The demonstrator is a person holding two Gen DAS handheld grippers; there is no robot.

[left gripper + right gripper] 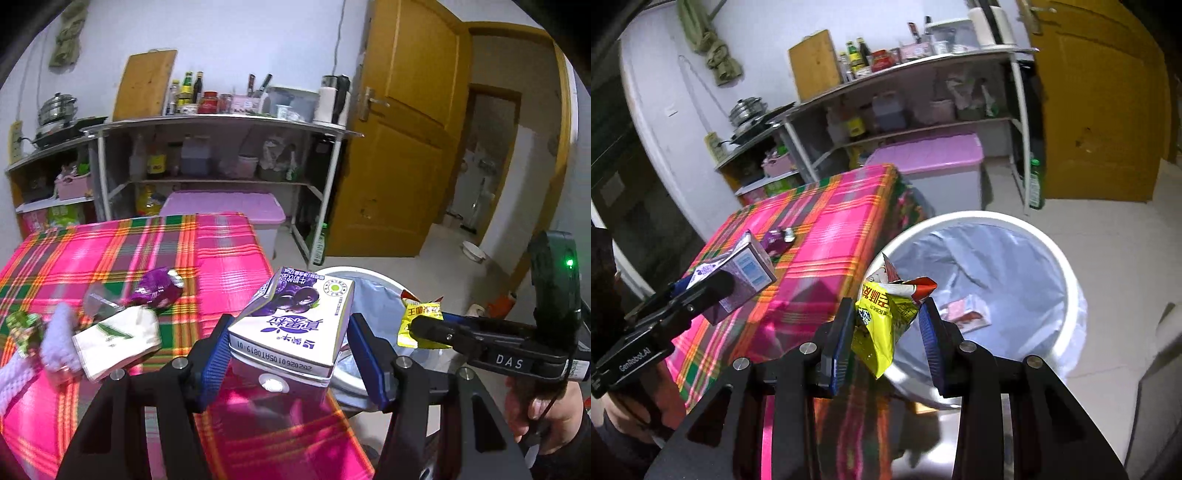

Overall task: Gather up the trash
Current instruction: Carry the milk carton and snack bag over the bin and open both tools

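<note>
Black arms and blue pads of the left hand-held gripper [288, 354] fill the bottom of the left wrist view, clamped on the two sides of a purple and white drink carton with a fruit picture [291, 321], which sits above the right edge of the desk covered in a pink, green and orange plaid cloth [122, 251]. On the cloth to the left lie a shiny purple foil wrapper [157, 291], a folded white paper packet with a green leaf mark [118, 339], a small green wrapper [24, 328] and a fluffy pale lilac cloth [55, 343]. To the right, the right hand-held gripper [410, 330] grips a crumpled yellow snack bag [419, 325], held by a hand [543, 413]. A round white trash bin lined with a pale blue bag [373, 291] stands behind the carton.

Seen from the right wrist view, the right hand-held gripper [886, 328] pinches the yellow snack bag [882, 325] between its blue pads, over the near rim of the white trash bin [1067, 273], beside the desk [827, 229]. A pink flat packet [966, 312] lies inside the bin. At the left, the left hand-held gripper [713, 291] holds the drink carton [746, 273] above the plaid cloth, with the purple wrapper [777, 238] on the cloth behind it.
</note>
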